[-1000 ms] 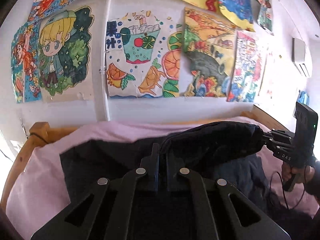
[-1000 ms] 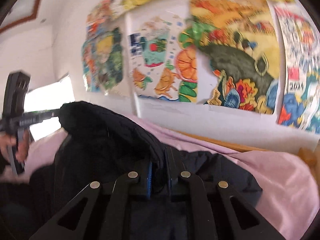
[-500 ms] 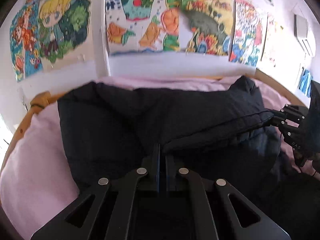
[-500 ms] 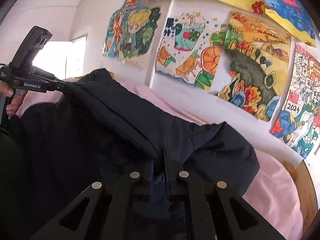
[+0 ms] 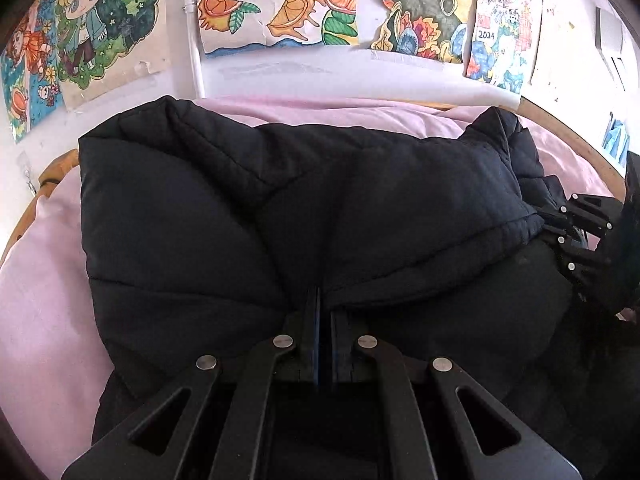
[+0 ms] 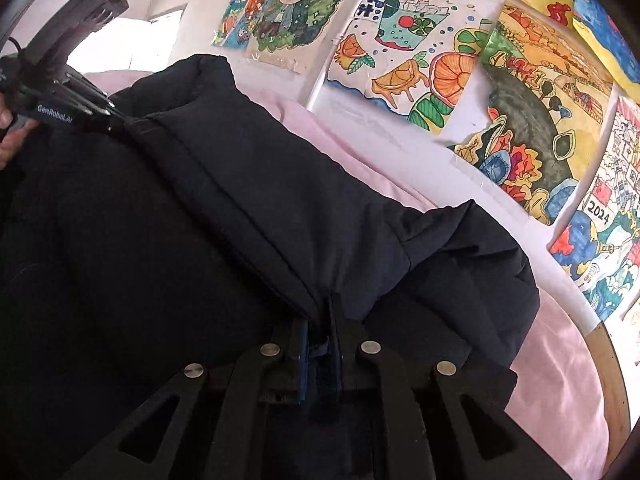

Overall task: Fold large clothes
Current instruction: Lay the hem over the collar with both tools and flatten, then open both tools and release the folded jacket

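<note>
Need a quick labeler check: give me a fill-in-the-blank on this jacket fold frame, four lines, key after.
1. Both tongs, left and right, are shut on the black ____.
2. The jacket lies on a ____ sheet.
3. The wall behind the bed is covered with colourful ____.
4. One drawing bears the year ____.

Missing words: jacket; pink; drawings; 2024
</note>
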